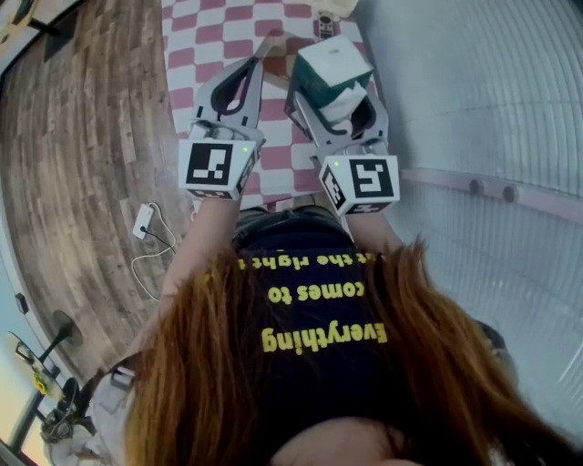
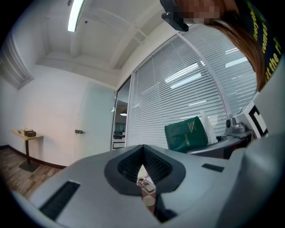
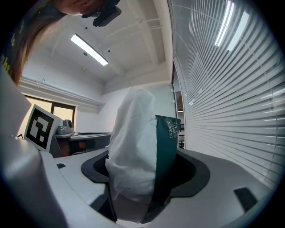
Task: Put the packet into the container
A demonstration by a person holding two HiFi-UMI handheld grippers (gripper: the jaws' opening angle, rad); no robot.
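Note:
A green and white packet [image 1: 332, 68] is clamped between the jaws of my right gripper [image 1: 334, 91], which is held up above the near edge of the checkered table. In the right gripper view the packet [image 3: 140, 147] fills the space between the jaws of the right gripper [image 3: 142, 182]. My left gripper [image 1: 262, 45] is beside it to the left, with its jaws closed together and nothing in them. The left gripper view shows the left gripper [image 2: 143, 168] and, off to the right, the packet [image 2: 186, 134]. No container is clearly in view.
A red and white checkered cloth [image 1: 205, 41] covers the table ahead. A small remote [image 1: 325, 23] lies at its far edge, next to a beige object [image 1: 335, 6]. Window blinds [image 1: 483, 91] run along the right. A white plug with cable [image 1: 143, 221] lies on the wooden floor [image 1: 82, 136].

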